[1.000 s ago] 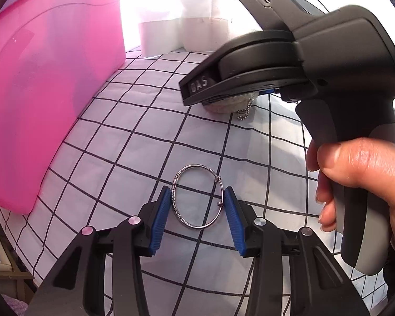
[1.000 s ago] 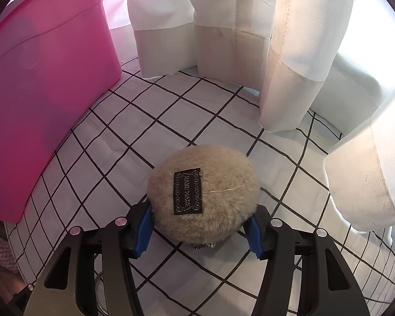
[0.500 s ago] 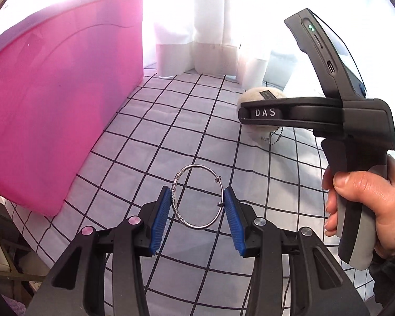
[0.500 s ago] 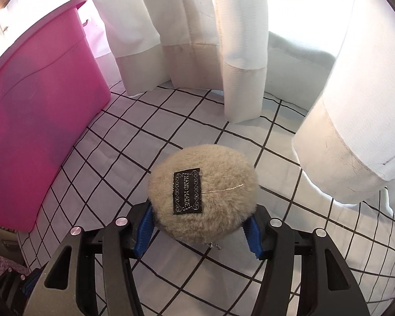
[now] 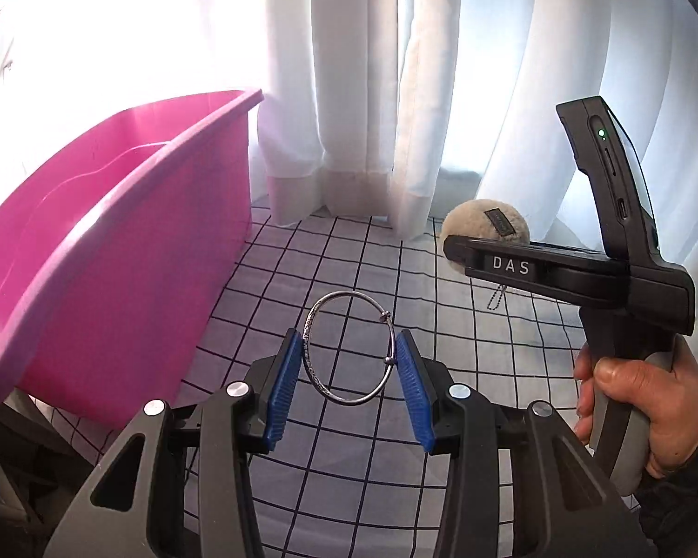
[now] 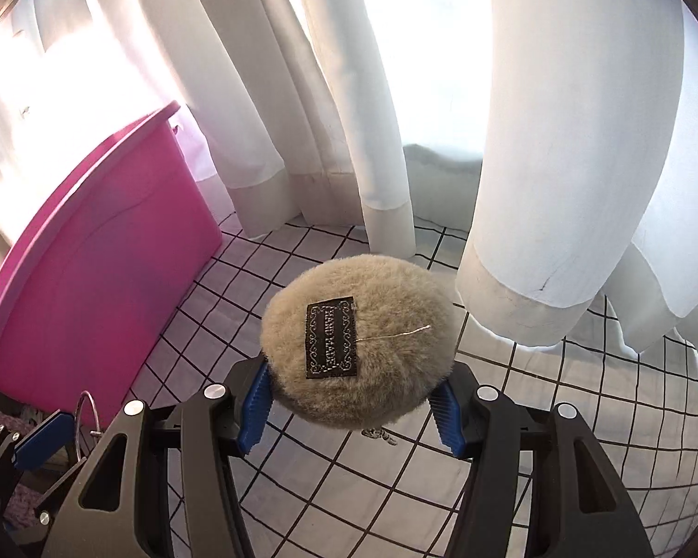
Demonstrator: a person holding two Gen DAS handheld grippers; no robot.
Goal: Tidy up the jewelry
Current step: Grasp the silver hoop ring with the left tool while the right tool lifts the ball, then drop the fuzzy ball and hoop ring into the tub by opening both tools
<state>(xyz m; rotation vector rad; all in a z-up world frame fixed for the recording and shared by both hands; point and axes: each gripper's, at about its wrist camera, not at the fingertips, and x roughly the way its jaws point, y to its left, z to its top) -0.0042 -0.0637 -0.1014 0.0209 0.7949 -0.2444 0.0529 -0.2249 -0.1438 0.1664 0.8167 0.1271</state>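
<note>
Both wrist views look forward and downward, close along their fingers; both show the pink bin (image 5: 116,251) and curtains (image 6: 558,139).

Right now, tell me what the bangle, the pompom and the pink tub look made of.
Bangle: thin silvery metal wire, shiny, with a patterned stretch and small bead ends.
Pompom: beige fluffy fur, probably synthetic, with a black woven label and a little ball chain.
Pink tub: glossy moulded plastic, slightly translucent where the light comes through.

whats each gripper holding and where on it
Left gripper: silver bangle, pinched across its opposite sides. Right gripper: fluffy beige pom-pom, squeezed at its lower flanks.
</note>
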